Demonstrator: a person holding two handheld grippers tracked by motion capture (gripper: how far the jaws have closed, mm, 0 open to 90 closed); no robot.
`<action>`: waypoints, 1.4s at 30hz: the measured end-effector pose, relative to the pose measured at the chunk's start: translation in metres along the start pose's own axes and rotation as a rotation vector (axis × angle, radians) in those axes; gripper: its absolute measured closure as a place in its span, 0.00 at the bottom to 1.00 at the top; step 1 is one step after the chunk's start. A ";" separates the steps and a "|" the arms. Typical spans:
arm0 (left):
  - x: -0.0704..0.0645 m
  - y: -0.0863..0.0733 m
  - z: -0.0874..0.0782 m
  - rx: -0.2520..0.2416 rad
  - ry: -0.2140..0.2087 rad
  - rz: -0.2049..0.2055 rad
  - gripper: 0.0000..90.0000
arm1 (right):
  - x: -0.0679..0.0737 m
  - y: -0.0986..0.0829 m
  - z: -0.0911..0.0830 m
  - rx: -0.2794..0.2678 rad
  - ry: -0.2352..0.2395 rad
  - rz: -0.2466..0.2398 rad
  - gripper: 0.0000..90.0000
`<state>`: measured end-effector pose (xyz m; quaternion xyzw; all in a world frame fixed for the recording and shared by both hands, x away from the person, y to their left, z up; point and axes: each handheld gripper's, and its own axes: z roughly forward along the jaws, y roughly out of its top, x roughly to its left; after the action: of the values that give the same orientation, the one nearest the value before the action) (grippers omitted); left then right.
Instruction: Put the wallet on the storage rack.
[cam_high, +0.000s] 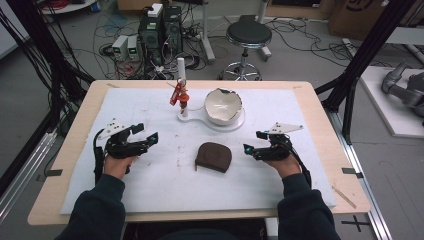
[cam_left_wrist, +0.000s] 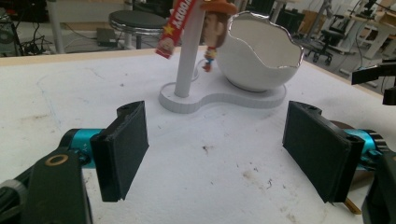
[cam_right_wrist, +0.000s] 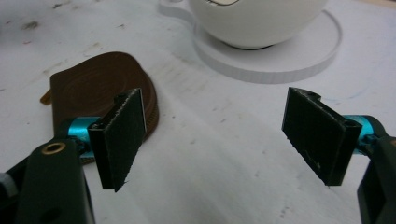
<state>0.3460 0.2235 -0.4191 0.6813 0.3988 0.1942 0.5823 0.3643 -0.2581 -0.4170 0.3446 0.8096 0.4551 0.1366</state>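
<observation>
the brown leather pouch (cam_high: 213, 156) lies flat on the desk (cam_high: 65, 165) between the left gripper (cam_high: 148, 138) and the right gripper (cam_high: 251, 145), nearer the right one; both have jaws spread and empty. risk: its thin, soft edge can slip from the pads, or a wide reach knocks the glossy eggshell-shaped bowl (cam_high: 223, 105) just ahead.

A pale wooden tabletop (cam_high: 320, 107) carries a white mat (cam_high: 150, 185). Beyond its far edge, a grey floor (cam_high: 300, 55) holds a black round stool (cam_high: 248, 34), computer towers (cam_high: 161, 30) and tangled cables (cam_high: 107, 30). Black frame poles (cam_high: 370, 47) stand at the right.
</observation>
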 end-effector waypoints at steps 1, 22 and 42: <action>-0.002 0.000 0.000 -0.002 0.000 0.000 0.25 | 0.002 0.000 0.002 0.002 0.013 -0.001 0.24; -0.013 -0.007 0.013 0.050 -0.034 0.019 0.26 | 0.027 -0.005 0.058 0.148 0.240 0.035 0.21; -0.026 -0.010 0.032 0.097 -0.116 -0.028 0.25 | 0.047 0.007 0.057 0.092 0.312 -0.247 0.48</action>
<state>0.3506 0.1834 -0.4311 0.7132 0.3828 0.1264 0.5734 0.3636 -0.1867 -0.4376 0.1738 0.8770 0.4453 0.0487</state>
